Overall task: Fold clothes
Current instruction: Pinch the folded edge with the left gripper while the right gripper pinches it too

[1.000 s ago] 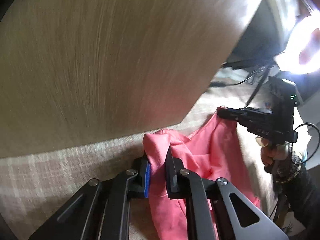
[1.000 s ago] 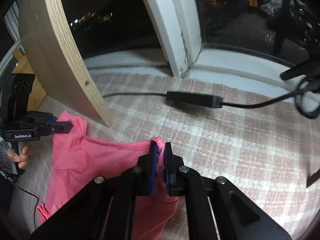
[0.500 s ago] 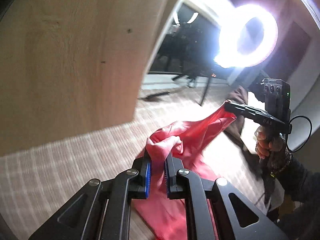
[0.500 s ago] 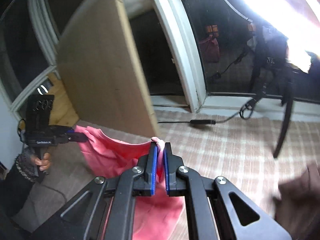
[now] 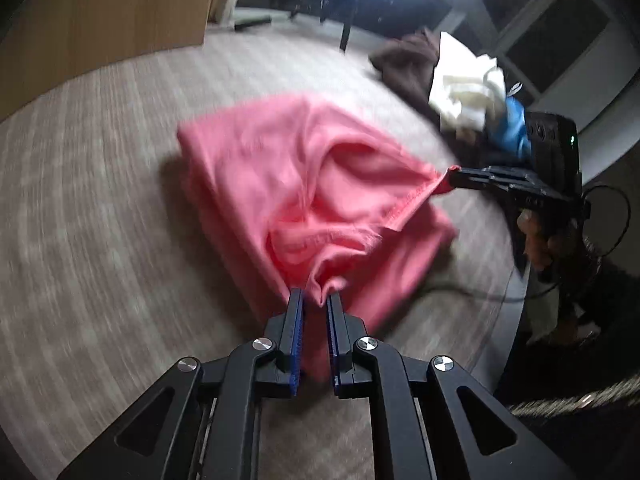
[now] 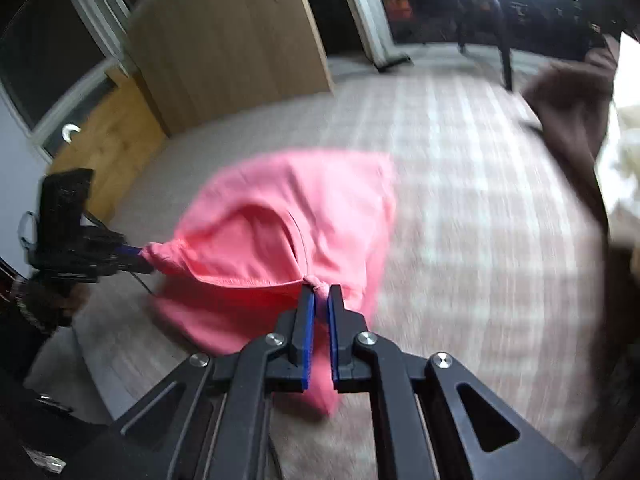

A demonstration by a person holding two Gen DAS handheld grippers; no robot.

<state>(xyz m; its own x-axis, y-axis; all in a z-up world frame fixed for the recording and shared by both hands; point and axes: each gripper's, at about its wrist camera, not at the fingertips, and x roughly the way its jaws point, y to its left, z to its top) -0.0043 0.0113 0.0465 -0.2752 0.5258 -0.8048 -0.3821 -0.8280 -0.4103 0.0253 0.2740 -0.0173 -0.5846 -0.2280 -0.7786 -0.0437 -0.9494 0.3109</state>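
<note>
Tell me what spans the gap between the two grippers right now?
Only the pink garment: its hem stretches from the left gripper to the right gripper, clearest in the right wrist view.

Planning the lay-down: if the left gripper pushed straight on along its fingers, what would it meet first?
The left gripper, shut on a bunched corner of the pink garment, would first run into more of that garment draped ahead. Beyond it lies the plaid-covered surface. Blur makes depth uncertain.
</note>
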